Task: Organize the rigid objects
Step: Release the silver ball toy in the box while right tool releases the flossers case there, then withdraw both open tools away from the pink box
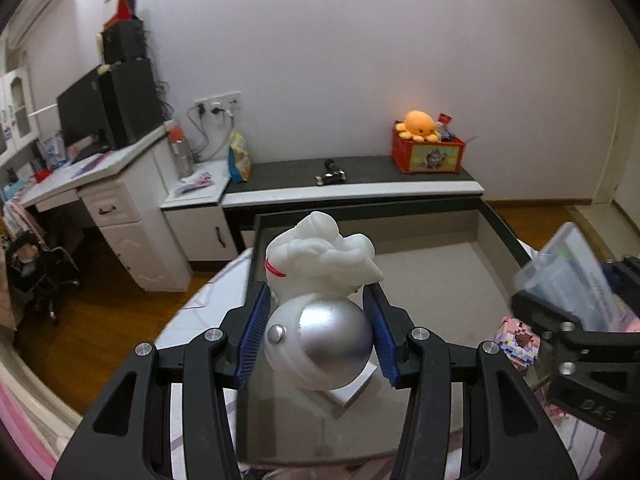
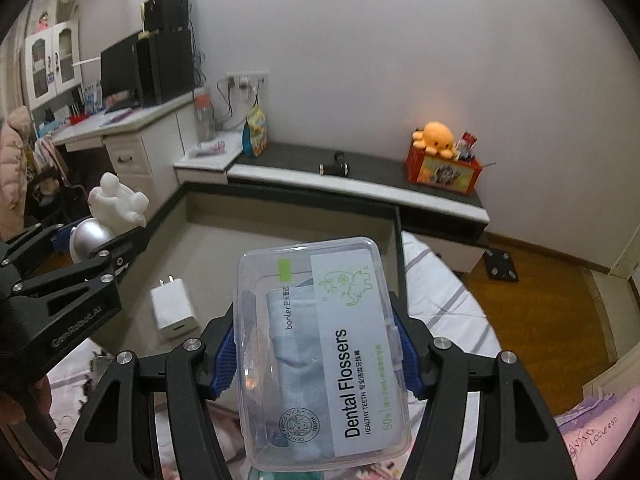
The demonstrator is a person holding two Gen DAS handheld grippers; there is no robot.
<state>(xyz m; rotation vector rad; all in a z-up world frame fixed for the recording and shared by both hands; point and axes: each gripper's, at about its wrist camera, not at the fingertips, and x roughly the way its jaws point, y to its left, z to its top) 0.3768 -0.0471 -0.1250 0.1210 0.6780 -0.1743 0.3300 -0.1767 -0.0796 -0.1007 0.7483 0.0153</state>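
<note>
While hovering above the dark-rimmed tray (image 1: 496, 220), left gripper (image 1: 316, 336) clamped on white astronaut figurine (image 1: 320, 280), blue pads at its silver helmet; right gripper (image 2: 316, 344) clamped on clear dental flosser box (image 2: 324, 344), just right. White charger (image 2: 174, 308) lying flat inside tray, near-left.

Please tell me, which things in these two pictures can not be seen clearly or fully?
- White charger: right wrist view, motion-blurred; left wrist view, mostly hidden behind the white-and-silver figurine.
- Pink block toy: left wrist view, partly behind the right gripper.
- Dental flossers box: its contents are hazy through the plastic.
- Small dark object on the bench: too small to identify.
</note>
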